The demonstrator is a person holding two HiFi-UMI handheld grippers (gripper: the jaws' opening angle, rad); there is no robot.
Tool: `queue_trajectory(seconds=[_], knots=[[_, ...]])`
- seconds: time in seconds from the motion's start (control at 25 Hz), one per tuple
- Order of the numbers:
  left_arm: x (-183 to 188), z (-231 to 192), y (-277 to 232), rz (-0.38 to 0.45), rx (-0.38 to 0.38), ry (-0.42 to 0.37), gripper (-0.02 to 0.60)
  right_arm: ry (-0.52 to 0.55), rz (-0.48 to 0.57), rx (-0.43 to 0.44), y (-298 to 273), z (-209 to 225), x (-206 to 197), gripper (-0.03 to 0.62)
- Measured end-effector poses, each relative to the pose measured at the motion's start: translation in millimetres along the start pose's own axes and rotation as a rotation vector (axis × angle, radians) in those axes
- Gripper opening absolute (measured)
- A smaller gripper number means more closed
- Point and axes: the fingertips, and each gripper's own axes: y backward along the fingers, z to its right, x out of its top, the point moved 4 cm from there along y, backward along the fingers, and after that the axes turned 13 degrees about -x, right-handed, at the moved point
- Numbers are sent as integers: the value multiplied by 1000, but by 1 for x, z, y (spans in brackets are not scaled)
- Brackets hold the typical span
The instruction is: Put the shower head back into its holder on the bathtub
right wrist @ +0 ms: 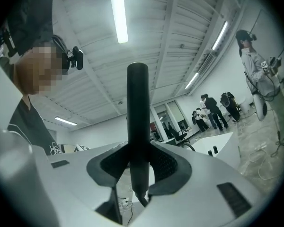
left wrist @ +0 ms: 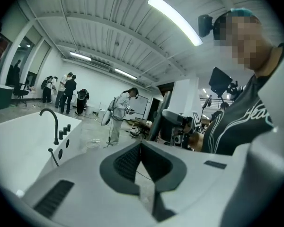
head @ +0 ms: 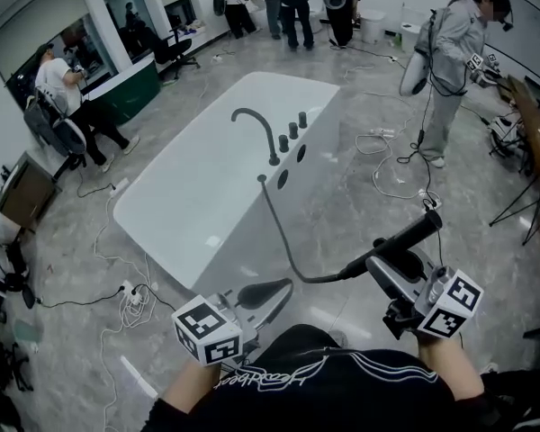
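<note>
The right claw [right wrist: 139,171] has its jaws clamped on the dark shower head [right wrist: 137,108], whose handle sticks out between the pads and well past the tips. From the end behind the jaws, the hose [head: 283,232] trails away ahead and to the left to the white bathtub [head: 189,205], which stands well beyond both claws, its curved faucet [head: 252,124] on the rim. The left claw [left wrist: 141,167], off to the left of the right one, is pressed shut with nothing in it.
</note>
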Motion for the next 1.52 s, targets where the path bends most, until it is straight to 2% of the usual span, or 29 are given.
queue_trajectory(seconds=[0.2,0.44,0.6,0.76,0.96,1.16,1.28,1.36,1.52], knots=[[-9,-24,1,-48,24,27,6,-61,18,-42,-23,17,4,137],[-19,-68,5,-72,42,66,6,-121,15,-48,-65,40,1,137],[-23,-116,11,-81,62,122,6,-141,-11,-51,-115,64,-6,137],[-14,-186,19,-83,81,149,6,-178,-10,-47,-181,90,-7,137],[-14,-261,22,-117,37,217,6,-211,-17,-56,-257,112,2,137],[-11,-324,21,-153,-29,223,8,-210,11,-64,-316,122,19,137],[-17,-347,18,-210,-47,179,11,-195,32,-58,-339,121,31,137],[-27,-360,14,-236,-60,164,46,-187,44,-51,-351,121,36,137],[-59,-383,-7,-260,-102,212,134,-189,57,-39,-368,124,40,137]])
